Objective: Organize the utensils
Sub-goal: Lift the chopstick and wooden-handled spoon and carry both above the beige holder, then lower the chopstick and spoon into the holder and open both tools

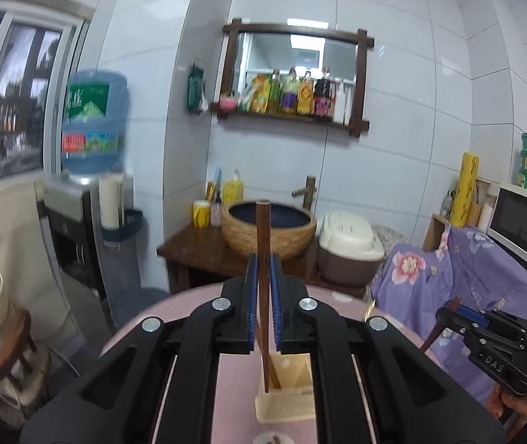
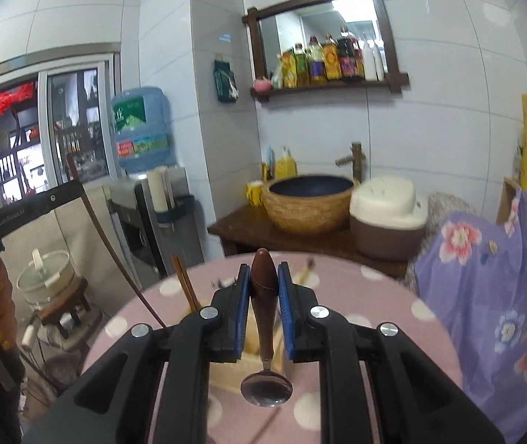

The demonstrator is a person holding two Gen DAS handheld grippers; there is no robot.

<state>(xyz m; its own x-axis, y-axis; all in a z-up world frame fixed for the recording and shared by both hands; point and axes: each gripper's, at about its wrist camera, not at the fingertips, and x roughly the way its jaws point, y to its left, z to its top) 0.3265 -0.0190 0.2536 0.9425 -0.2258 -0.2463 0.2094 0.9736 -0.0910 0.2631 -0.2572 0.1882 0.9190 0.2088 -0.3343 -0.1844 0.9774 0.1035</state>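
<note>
Left wrist view. Left gripper (image 1: pixel 263 288) clenched on a dark wooden chopstick (image 1: pixel 263 244) — the stick stands nearly upright between the blue pads (image 1: pixel 251 296), its lower end reaching down into the cream utensil holder (image 1: pixel 285 392). A second chopstick leans inside the same holder. The holder stands on the pink worktop (image 1: pixel 234 381), directly below the gripper. At lower right, the right gripper (image 1: pixel 448 314) appears, a dark handle projecting from its tip. Behind the worktop: a woven basin (image 1: pixel 269 231) on a wooden stand and a water dispenser (image 1: pixel 93 122) at left.

Right wrist view. Right gripper (image 2: pixel 263 296) grasping a spoon (image 2: pixel 265 336) by its brown wooden handle, clamped between the blue pads (image 2: pixel 286 310); the metal bowl of the spoon (image 2: pixel 266 390) hangs downward, nearest the camera, over the dotted pink worktop (image 2: pixel 374 296). The cream utensil holder (image 2: pixel 222 373) lies just behind and below the spoon, partly hidden by the gripper. Two chopsticks (image 2: pixel 185 285) rise from the holder at left. At far left — the left gripper's body (image 2: pixel 23 214) with its chopstick (image 2: pixel 115 255) slanting down toward the holder.
</note>
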